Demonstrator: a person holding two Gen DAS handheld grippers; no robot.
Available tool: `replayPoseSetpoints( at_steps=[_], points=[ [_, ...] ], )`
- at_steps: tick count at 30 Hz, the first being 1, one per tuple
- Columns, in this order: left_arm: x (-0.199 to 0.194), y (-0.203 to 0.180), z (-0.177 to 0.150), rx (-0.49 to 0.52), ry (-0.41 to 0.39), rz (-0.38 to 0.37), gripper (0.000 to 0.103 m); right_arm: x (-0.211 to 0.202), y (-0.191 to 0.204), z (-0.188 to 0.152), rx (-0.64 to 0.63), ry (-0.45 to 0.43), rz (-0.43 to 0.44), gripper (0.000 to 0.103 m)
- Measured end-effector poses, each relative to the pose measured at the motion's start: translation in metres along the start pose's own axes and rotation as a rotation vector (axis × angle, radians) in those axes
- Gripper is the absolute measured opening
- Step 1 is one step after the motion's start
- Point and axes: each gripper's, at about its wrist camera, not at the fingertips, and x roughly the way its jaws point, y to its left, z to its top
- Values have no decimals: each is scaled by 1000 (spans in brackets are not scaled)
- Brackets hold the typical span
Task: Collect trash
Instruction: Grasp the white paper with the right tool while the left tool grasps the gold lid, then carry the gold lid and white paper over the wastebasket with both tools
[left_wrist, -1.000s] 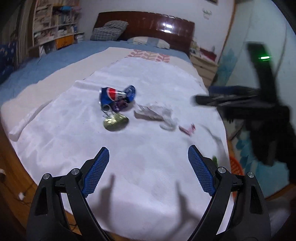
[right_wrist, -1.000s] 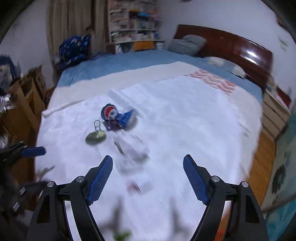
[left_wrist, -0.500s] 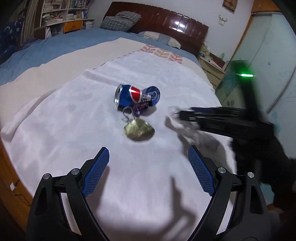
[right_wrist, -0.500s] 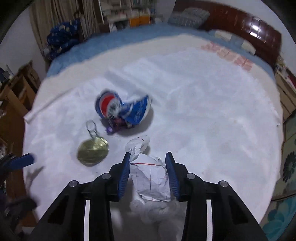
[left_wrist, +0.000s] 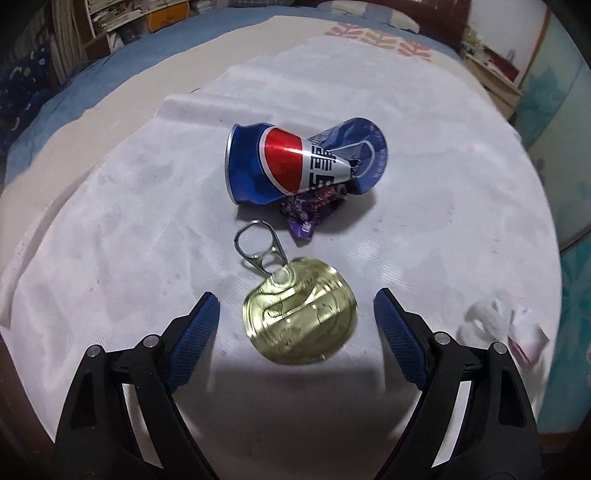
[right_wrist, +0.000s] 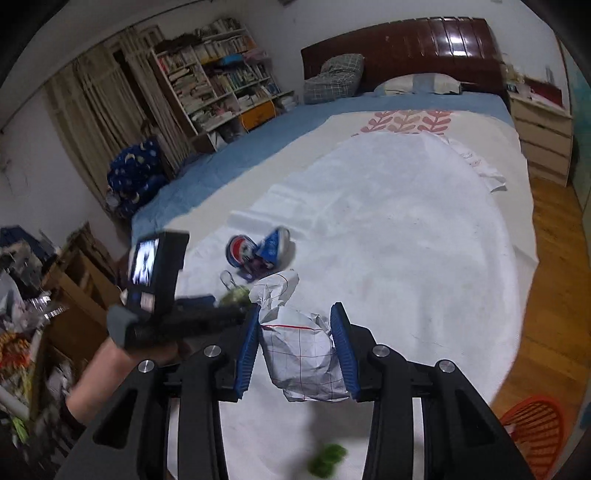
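1. Bed (right_wrist: 424, 258) under a white cloth (left_wrist: 110, 258), serving as the surface where all the trash lies; blue sheet and headboard beyond.
2. Orange basket (right_wrist: 535, 428) on the floor at the bed's near right corner, probably the bin for the collected trash.
3. Right gripper (right_wrist: 297, 354) raised over the cloth, jaws drawn in narrow and clamped on a crumpled paper wad (right_wrist: 303, 362) with red grid lines; pads pressed on both sides, paper bulging out front. Closed in within the last second and steady since.
4. Left gripper (left_wrist: 295, 321) tipped steeply down over the cloth, jaws wide, just closing in a little, nothing pressed between them yet.
5. Crushed blue cola can (left_wrist: 295, 162) lying on its side near the cloth's middle, well ahead of the left jaws.
6. Gold can lid (left_wrist: 301, 314) flat on the cloth between the left jaws, seemingly the next pick; thin and flat, so likely awkward to pinch.
7. Pull ring (left_wrist: 258, 247) attached at the lid's far edge, standing up a little, perhaps the easier hold.
8. Purple wrapper (left_wrist: 310, 210) tucked against the can.
9. Small green scrap (right_wrist: 327, 459) blurred at the cloth's near edge.
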Motion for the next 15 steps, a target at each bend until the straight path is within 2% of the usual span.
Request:
replayPoseSetpoints(
  at_steps=[1,9,15],
  points=[
    [-2,1,0,-8,-15,16,58,0,-2,-2,-4,-1,-2,39],
    [-16,8,-10,-16,-61,-17,58,-3,-18,-25,5,23,-4,39],
    [-49,0,-28,12,-120,-13,58,-12,-22,-30,14,13,-20,39]
  ],
)
